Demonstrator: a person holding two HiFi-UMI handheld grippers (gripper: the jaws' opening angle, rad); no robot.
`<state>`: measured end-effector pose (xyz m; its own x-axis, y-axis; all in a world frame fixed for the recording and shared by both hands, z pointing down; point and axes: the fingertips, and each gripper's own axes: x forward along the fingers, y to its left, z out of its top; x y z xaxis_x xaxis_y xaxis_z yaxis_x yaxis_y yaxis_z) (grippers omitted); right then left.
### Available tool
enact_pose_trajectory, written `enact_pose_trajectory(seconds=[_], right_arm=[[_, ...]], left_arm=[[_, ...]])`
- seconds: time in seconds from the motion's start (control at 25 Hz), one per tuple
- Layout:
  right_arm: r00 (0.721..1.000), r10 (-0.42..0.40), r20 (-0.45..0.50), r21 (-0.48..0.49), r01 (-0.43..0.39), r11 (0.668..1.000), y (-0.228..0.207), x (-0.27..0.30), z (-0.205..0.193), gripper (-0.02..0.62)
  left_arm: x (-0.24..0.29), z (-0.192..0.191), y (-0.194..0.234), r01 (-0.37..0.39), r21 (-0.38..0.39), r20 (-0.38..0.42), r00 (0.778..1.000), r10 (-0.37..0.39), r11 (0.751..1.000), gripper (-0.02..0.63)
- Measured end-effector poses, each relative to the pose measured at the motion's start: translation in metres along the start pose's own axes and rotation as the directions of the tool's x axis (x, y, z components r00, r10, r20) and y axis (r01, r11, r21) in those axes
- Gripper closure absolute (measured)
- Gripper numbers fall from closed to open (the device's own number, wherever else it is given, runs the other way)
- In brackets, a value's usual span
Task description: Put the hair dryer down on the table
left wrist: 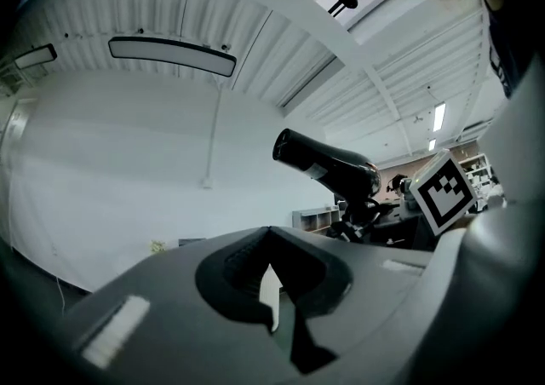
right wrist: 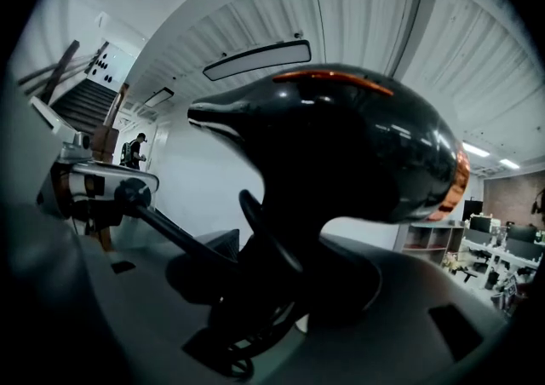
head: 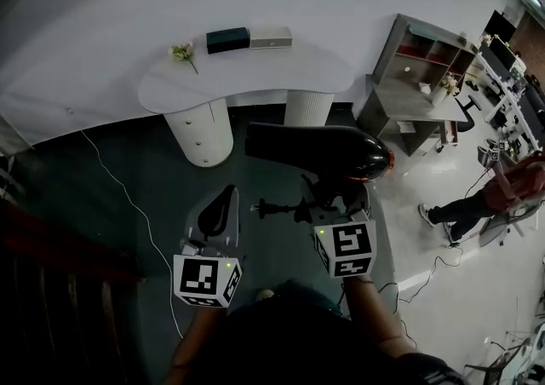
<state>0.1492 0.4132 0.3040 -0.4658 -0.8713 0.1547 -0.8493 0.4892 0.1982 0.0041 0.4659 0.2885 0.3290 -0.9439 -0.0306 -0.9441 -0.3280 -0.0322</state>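
A glossy black hair dryer (head: 319,152) with an orange ring at its rear hangs in the air, nozzle pointing left, over the dark floor in front of the white curved table (head: 247,85). My right gripper (head: 330,198) is shut on its handle from below; in the right gripper view the dryer body (right wrist: 341,145) fills the frame above the jaws (right wrist: 289,290). Its plug (head: 260,206) sticks out to the left and the cord (right wrist: 247,345) is bunched at the handle. My left gripper (head: 219,209) is beside it on the left, shut and empty (left wrist: 272,290), and sees the dryer (left wrist: 332,166) to its right.
On the table's back edge lie a dark box (head: 227,39), a grey box (head: 271,37) and a small flower sprig (head: 181,53). A grey shelf unit (head: 426,77) stands to the right, with a person (head: 485,200) beyond it. A white cable (head: 128,196) crosses the floor; stairs (head: 51,307) are at left.
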Motion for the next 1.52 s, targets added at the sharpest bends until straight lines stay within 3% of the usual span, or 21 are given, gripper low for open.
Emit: enact_pose_trajectory(seconds=[0.24, 0.48, 1.12, 1.52], right_arm=[[0.999, -0.042, -0.035, 0.012, 0.042, 0.999, -0.006, 0.022, -0.014, 0.341], [0.999, -0.046, -0.023, 0.012, 0.047, 0.999, -0.031, 0.074, -0.011, 0.341], [0.995, 0.096, 0.018, -0.028, -0.095, 0.995, -0.14, 0.301, 0.016, 0.341], [0.99, 0.138, 0.002, -0.01, -0.138, 0.99, -0.173, 0.362, 0.003, 0.341]], left_arm=[[0.024, -0.016, 0.017, 0.038, -0.027, 0.002, 0.999, -0.038, 0.999, 0.595], [0.08, -0.019, 0.036, 0.051, -0.024, 0.013, 0.999, -0.05, 0.998, 0.597], [0.293, -0.01, 0.124, -0.071, -0.011, 0.057, 0.996, 0.071, 0.997, 0.597], [0.348, -0.026, 0.144, -0.121, -0.036, 0.016, 0.992, 0.121, 0.992, 0.596]])
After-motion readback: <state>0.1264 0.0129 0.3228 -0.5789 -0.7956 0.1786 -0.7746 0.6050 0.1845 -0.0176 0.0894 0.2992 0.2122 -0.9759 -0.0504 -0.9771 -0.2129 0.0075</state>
